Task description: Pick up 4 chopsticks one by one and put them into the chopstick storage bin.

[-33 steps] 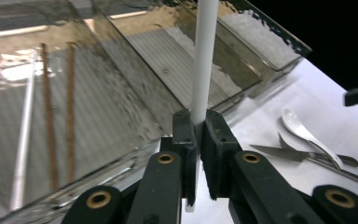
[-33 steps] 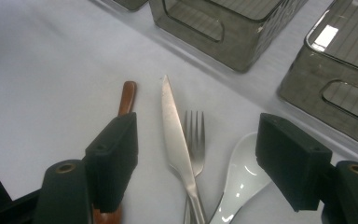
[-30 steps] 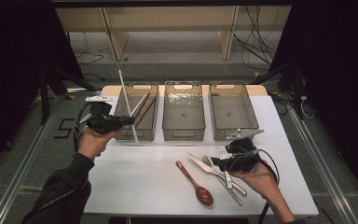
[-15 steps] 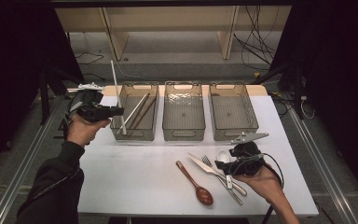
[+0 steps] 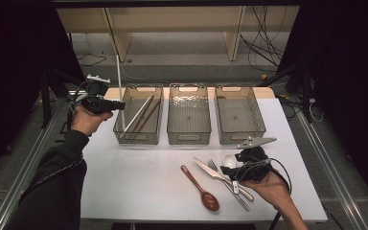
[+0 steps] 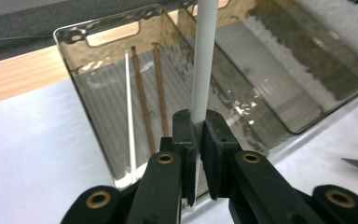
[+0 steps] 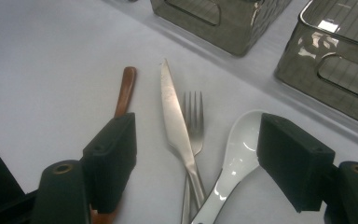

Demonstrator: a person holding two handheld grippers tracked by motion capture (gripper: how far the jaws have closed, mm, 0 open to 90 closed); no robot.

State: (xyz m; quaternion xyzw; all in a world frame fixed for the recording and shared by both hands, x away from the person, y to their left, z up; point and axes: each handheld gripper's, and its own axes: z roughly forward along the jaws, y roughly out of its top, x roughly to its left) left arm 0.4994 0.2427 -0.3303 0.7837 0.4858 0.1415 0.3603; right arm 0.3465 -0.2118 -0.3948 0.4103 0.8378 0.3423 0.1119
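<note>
One white chopstick point(image 5: 119, 88) stands nearly upright, long axis vertical, clamped in my left gripper point(image 5: 117, 105) just left of the leftmost bin point(image 5: 137, 140). My left gripper view reveals the pads pinching its lower shaft (two brown sticks and a white one lie inside). My right gripper point(image 7: 196, 161) hovers agape over knife point(image 7: 177, 130), fork point(image 7: 194, 122) and white spoon point(image 7: 233, 161).
</note>
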